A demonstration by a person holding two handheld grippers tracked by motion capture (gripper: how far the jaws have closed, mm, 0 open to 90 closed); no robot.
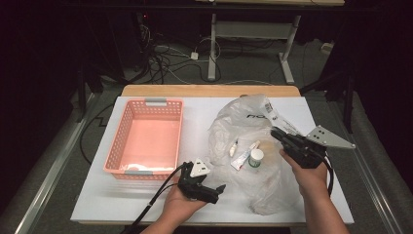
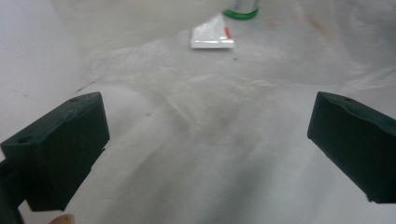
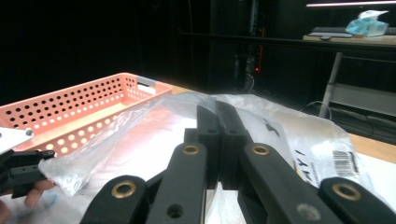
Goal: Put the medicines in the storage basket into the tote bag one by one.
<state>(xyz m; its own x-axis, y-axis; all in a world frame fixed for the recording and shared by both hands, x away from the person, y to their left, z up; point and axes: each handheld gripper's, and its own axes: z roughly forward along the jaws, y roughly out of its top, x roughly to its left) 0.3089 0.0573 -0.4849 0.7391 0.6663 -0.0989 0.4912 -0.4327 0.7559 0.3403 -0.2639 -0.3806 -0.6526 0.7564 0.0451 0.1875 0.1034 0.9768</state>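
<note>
High view: R gripper [image 1: 276, 134] pinches bag [image 1: 234, 122] edge.

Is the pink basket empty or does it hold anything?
Empty: the pink basket shows a bare floor; the tubes and jar lie on the plastic bag beside it.

I count one basket [image 1: 146, 139], one plastic bag [image 1: 253, 146], two tubes, a small one [image 1: 234, 147] and a larger one [image 1: 245, 156], one bottle [image 1: 255, 157], and my two claws [image 1: 219, 189] [image 1: 275, 133].
</note>
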